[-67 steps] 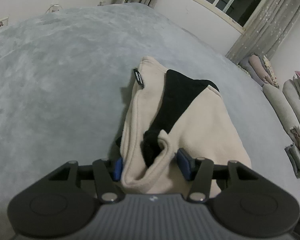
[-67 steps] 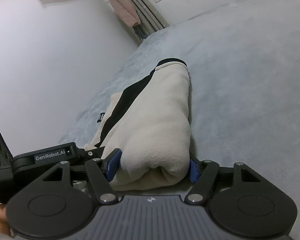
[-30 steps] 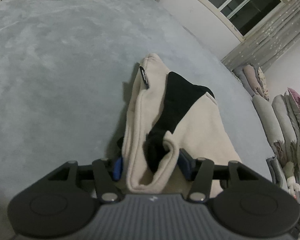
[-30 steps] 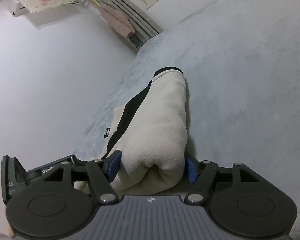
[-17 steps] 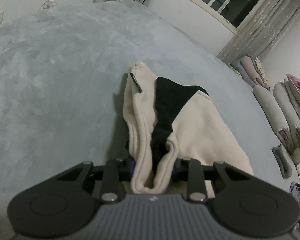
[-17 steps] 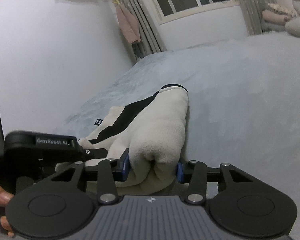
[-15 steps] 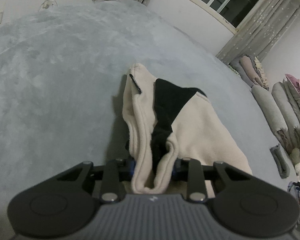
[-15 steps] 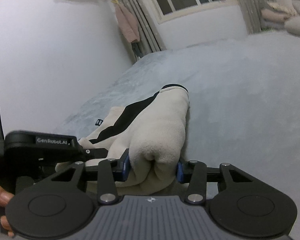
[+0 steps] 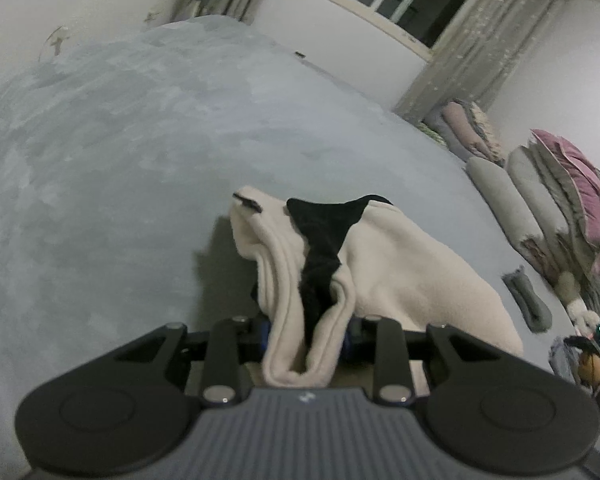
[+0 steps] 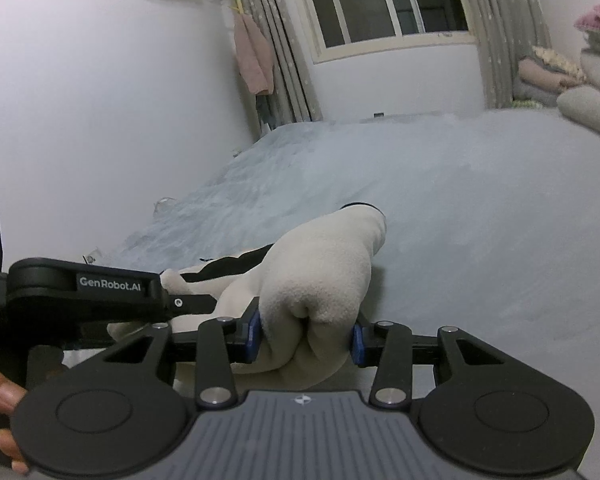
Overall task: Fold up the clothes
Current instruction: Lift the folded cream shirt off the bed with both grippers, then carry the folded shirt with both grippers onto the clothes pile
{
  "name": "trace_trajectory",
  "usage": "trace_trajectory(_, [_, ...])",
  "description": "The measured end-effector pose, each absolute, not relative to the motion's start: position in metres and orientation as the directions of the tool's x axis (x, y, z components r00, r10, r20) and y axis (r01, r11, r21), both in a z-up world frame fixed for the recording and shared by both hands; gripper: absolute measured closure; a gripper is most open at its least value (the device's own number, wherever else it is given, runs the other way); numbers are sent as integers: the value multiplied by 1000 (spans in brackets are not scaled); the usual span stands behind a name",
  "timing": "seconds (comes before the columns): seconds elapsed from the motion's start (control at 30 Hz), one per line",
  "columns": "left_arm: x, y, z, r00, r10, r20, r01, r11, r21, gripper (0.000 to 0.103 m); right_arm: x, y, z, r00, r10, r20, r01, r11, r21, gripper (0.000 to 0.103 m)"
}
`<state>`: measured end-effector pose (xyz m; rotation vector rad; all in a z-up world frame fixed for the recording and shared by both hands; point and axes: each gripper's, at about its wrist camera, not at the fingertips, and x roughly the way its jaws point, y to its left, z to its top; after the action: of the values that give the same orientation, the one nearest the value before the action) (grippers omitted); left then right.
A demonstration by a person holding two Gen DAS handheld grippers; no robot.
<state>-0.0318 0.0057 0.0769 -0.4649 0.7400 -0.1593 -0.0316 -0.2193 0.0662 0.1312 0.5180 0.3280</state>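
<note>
- The left gripper (image 9: 306,338) was clamped on a bunched edge of the cream fleece garment (image 9: 400,264), the cloth pinched into a narrow fold between its blue pads
- The right gripper (image 10: 305,334) was likewise closed on the same garment, its blue pads (image 10: 253,334) pressed into a thick rolled end of fleece
- In the right wrist view the left tool's black body, marked GenRobot.AI, reached in from the left of the garment, with a person's fingers (image 10: 2,394) on it at the picture's edge
- The garment stretched away from both tools over the grey-blue bed cover (image 9: 100,168); its near end was raised in the grips, and whether its far end touched the cover could not be told
- A black panel (image 9: 328,232) ran through the cream fleece, and a small dark tag (image 9: 247,201) sat at the garment's far left corner
- A shadow lay on the cover just left of the garment
- Beyond the garment, past the bed's far edge, stood a window (image 10: 380,0) with grey curtains (image 10: 284,48) at its sides
- A pink cloth (image 10: 254,54) hung by the curtain left of the window
- To the right of the garment, stacked grey and pink bedding (image 9: 548,196) lined the bed's side
- A small grey folded piece (image 9: 528,300) lay on the cover between the garment and that bedding
</note>
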Motion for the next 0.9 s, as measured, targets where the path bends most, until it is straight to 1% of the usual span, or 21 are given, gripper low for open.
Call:
trace_trajectory(0.23, [-56, -27, 85, 721, -340, -604, 53, 896, -441, 77, -46, -231, 80, 834, 291, -468, -244, 956, 160, 62])
trace_trajectory(0.4, [-78, -31, 92, 718, -367, -592, 82, 889, -451, 77, -65, -237, 88, 835, 287, -470, -242, 958, 154, 62])
trace_trajectory(0.63, [-102, -14, 105, 739, -365, -567, 68, 877, -476, 77, -78, -221, 106, 831, 313, -459, -287, 949, 129, 63])
trace_trajectory(0.77, [-113, 6, 116, 762, -341, -550, 41, 874, -485, 77, -84, -206, 115, 827, 329, -455, -316, 943, 109, 63])
trace_trajectory(0.9, [-130, 30, 136, 799, -299, -522, 10, 874, -486, 77, -88, -183, 128, 824, 369, -430, -363, 926, 100, 63])
